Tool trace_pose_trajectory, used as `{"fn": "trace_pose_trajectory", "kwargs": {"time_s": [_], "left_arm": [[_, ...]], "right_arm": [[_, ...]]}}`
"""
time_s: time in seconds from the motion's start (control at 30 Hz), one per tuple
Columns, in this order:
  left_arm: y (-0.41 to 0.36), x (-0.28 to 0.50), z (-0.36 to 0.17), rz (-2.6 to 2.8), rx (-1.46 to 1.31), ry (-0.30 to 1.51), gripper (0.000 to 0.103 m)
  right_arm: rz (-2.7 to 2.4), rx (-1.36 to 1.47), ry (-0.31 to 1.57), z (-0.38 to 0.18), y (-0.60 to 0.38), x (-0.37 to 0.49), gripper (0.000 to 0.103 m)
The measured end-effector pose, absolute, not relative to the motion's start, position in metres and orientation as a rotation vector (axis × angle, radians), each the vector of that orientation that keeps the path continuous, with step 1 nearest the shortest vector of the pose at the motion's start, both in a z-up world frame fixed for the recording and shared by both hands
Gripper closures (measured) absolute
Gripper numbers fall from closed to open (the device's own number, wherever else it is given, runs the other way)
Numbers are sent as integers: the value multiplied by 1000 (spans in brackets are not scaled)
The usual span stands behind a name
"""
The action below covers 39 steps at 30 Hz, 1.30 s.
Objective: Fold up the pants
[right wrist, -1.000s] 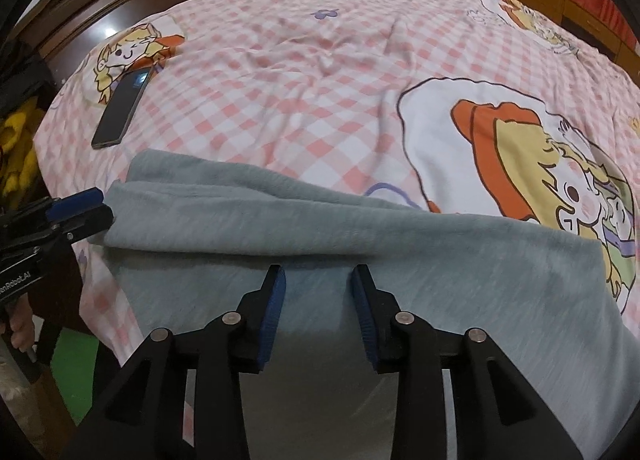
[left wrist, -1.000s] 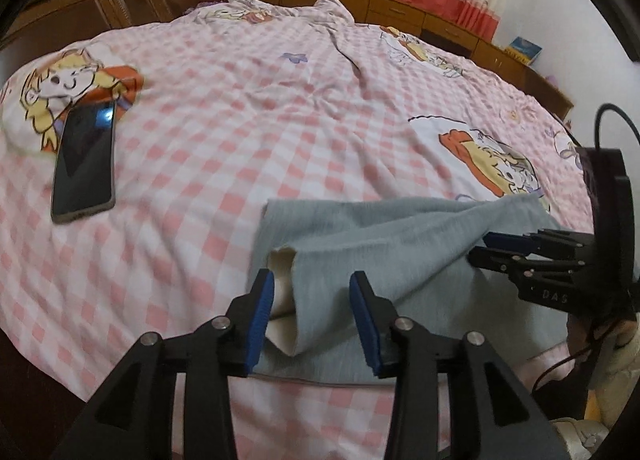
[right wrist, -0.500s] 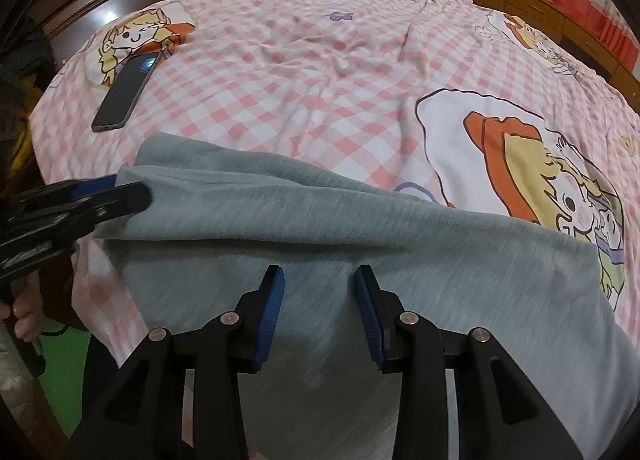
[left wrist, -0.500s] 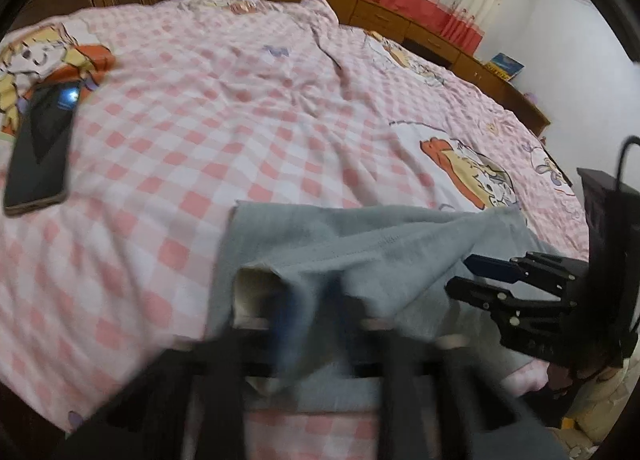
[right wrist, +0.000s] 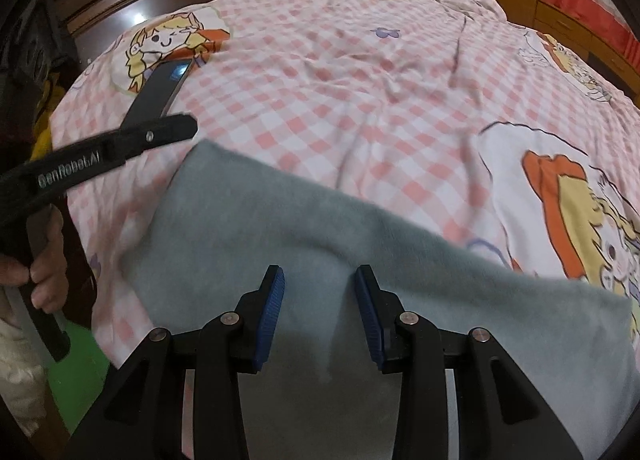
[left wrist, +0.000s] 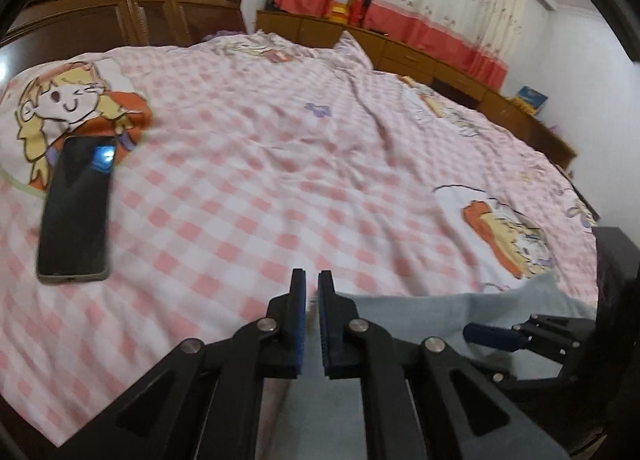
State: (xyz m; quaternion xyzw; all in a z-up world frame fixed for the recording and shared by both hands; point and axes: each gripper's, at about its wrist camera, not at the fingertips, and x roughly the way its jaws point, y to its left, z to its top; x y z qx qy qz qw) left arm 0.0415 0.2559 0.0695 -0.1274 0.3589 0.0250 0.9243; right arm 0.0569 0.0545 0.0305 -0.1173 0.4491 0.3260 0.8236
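The grey pants point(right wrist: 360, 260) are seen as soft, matt knit cloth. The pink-checked bed cover point(left wrist: 280, 188) is smooth, wrinkled cotton-like fabric. A glossy black glass-faced phone point(left wrist: 76, 208) reflects light. Dark wooden cabinets point(left wrist: 160, 16) look polished.

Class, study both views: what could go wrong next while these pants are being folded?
1. The phone lies on the quilt near the left gripper; a swing could knock it.
2. The right gripper is open above the pants, which lie near the quilt's edge and might slide off.
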Motion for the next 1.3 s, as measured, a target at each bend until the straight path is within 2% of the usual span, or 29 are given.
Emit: {"fn": "trace_pose_trajectory", "kwargs": {"time_s": [0.17,0.23,0.37,0.4,0.57,0.9,1.13,1.3], "left_arm": [[259,31,67,24,-295,750,95],[251,26,66,25,-257,771,89],[236,17,62,31,-213,791,63],[232,14,62,30,-201,793,61],[211,1,64,-20,-143,819,58],[195,-15,48,40,-59,869,39],[206,-19,28,125,-120,921,39],[209,-22,23,168,-124,934,39]], "right_arm": [[691,-233,966,22,67,74,64],[684,-224,969,20,69,79,64],[674,-161,964,32,60,76,64],[666,-152,956,36,56,75,64],[619,-134,917,59,20,54,64],[353,-129,1009,49,-114,2,64],[64,11,1058,26,-229,-12,64],[29,100,1087,7,-256,-15,64]]}}
